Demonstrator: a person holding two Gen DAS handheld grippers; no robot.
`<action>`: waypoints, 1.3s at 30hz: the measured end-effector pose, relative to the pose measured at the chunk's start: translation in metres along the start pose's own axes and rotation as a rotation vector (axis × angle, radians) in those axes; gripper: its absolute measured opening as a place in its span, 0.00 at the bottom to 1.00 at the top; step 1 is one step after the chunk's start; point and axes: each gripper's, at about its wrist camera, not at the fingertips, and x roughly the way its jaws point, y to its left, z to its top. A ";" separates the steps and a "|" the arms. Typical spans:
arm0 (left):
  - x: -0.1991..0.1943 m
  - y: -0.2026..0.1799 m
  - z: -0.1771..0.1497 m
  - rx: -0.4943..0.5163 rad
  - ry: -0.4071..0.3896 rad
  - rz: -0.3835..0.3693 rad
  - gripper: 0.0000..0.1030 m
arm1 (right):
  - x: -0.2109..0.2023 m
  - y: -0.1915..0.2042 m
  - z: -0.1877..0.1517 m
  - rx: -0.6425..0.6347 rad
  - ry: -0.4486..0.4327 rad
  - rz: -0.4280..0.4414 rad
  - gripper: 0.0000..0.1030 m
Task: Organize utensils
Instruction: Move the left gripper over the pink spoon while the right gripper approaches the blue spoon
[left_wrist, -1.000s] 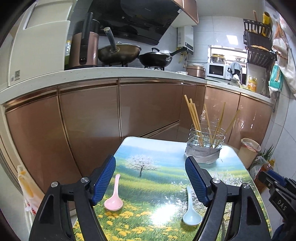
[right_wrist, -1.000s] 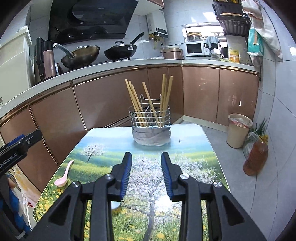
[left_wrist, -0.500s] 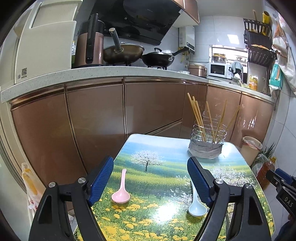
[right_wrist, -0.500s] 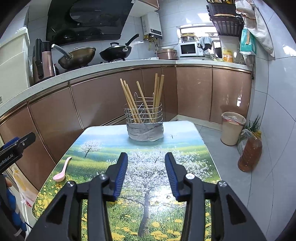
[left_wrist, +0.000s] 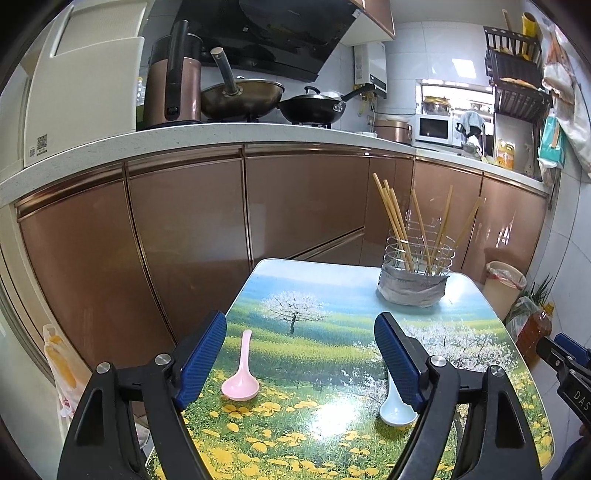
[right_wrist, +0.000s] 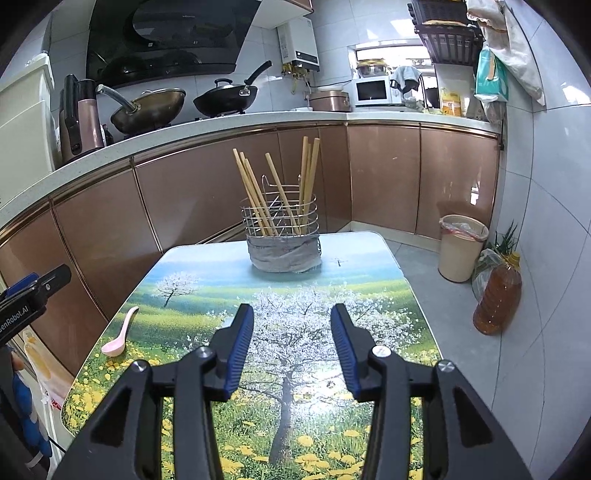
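A pink spoon (left_wrist: 240, 380) lies flat on the bench (left_wrist: 332, 424), bowl toward the camera and handle pointing away toward the wire holder (left_wrist: 415, 273). It is a smooth, glossy soup spoon with a deep rounded bowl. A pale blue spoon (left_wrist: 397, 408) of the same shape lies on the bench well apart from the pink one, nearer the holder's side, partly hidden behind one finger of the left gripper (left_wrist: 300, 332).

The holder stands at the far end of the bench; its lower part is wrapped in grey material, perhaps foil or tape, and several wooden chopsticks (right_wrist: 280, 192) lean upright in it.

The left gripper's fingers stand wide apart with nothing between them, hovering above the bench short of the holder, the pink spoon just inside its left finger. The right gripper (right_wrist: 291, 325) has its fingers moderately apart and empty, aimed at the holder.

The bench top carries a glossy printed landscape of blossoming trees and yellow flowers. Behind the holder run copper-coloured cabinets (right_wrist: 207, 199) under a pale worktop with two woks (right_wrist: 221, 98); a bin (right_wrist: 461, 247) and an oil bottle (right_wrist: 496, 295) stand on the floor to the holder's right.
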 end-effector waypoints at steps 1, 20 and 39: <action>0.002 -0.001 0.000 0.004 0.005 0.002 0.79 | 0.002 0.000 0.000 0.001 0.004 0.001 0.40; 0.065 -0.004 -0.004 0.034 0.115 0.040 0.79 | 0.065 0.002 0.000 -0.001 0.117 0.024 0.40; 0.162 0.075 0.013 -0.024 0.336 0.078 0.79 | 0.159 0.061 0.018 -0.161 0.380 0.161 0.40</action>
